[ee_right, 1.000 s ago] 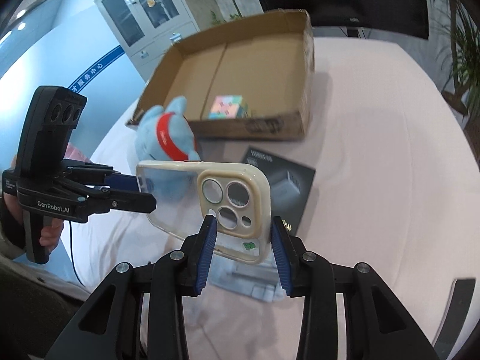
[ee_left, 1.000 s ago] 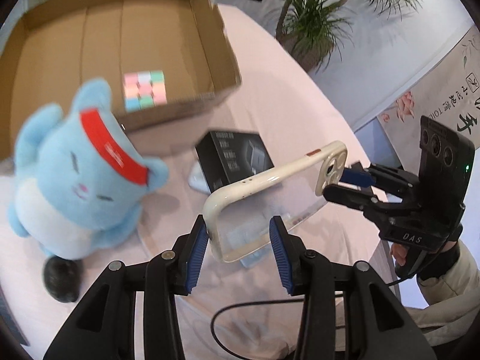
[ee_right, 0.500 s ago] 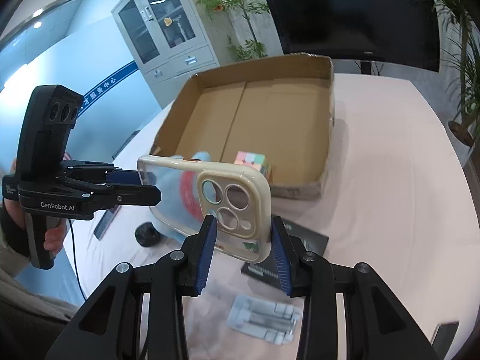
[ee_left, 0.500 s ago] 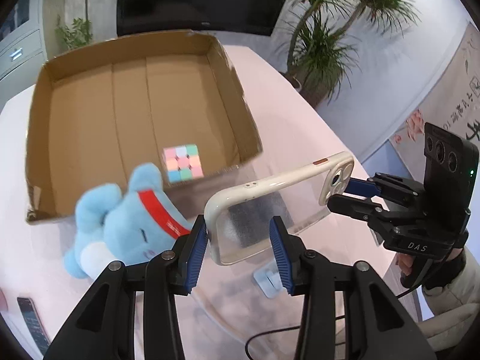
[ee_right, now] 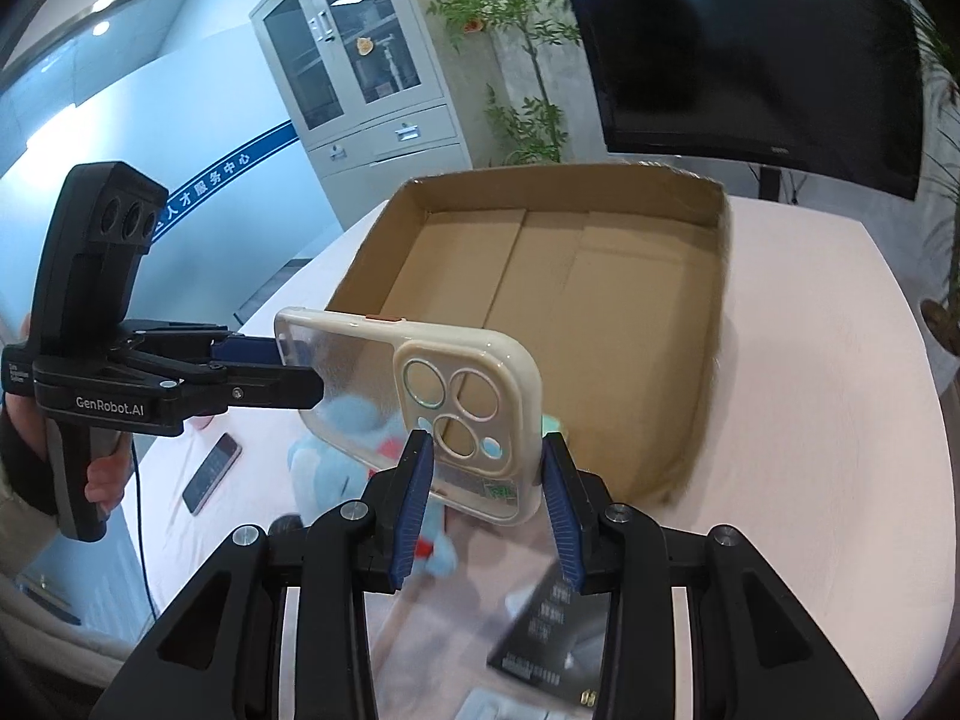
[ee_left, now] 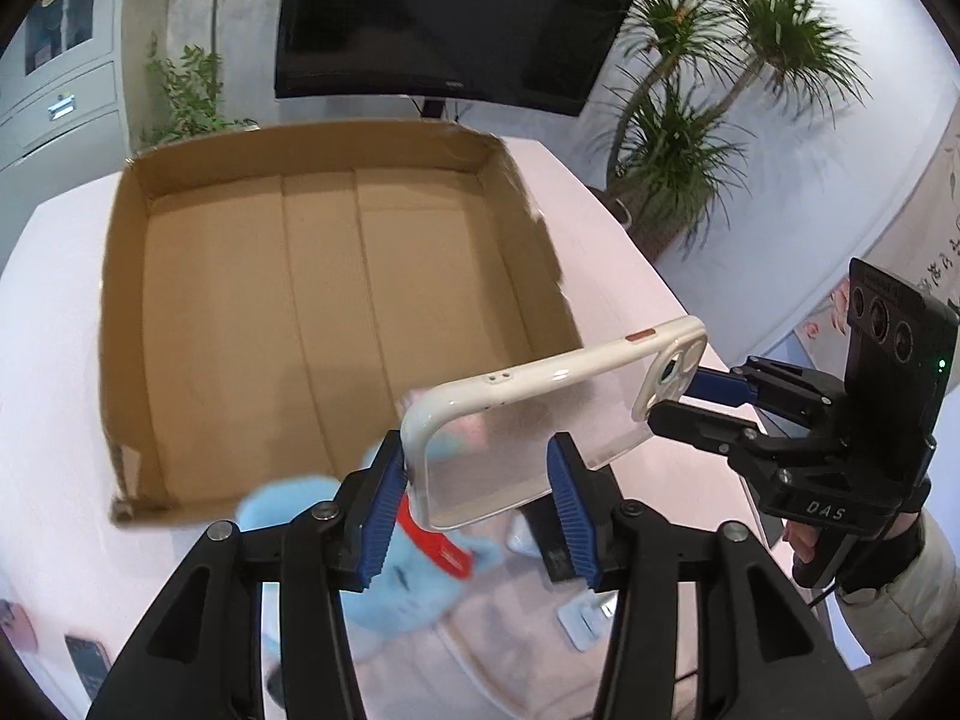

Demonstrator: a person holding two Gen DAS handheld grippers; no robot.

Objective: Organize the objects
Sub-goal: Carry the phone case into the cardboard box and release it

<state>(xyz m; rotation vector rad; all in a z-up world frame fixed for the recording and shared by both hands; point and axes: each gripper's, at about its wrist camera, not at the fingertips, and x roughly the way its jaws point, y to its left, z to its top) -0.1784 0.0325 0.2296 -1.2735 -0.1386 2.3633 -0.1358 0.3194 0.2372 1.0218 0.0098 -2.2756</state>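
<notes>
A clear phone case with a cream rim (ee_left: 540,420) is held in the air by both grippers, just in front of the open cardboard box (ee_left: 336,312). My left gripper (ee_left: 477,498) is shut on its bottom end. My right gripper (ee_right: 486,492) is shut on its camera end (ee_right: 456,414). In the left wrist view the right gripper (ee_left: 690,402) pinches the case from the right. In the right wrist view the left gripper (ee_right: 300,372) pinches it from the left. The box (ee_right: 564,324) is mostly bare inside.
A blue plush toy (ee_left: 420,546) with a red band lies below the case, in front of the box. A black booklet (ee_right: 558,636) and a small white packet (ee_left: 588,618) lie on the pink table. A phone (ee_right: 210,474) lies at the left. A monitor (ee_left: 444,18) stands behind.
Both grippers have lifted the case and tilted up and toward the box. The box now fills more of both views; the plush and booklet have dropped to the bottom.
</notes>
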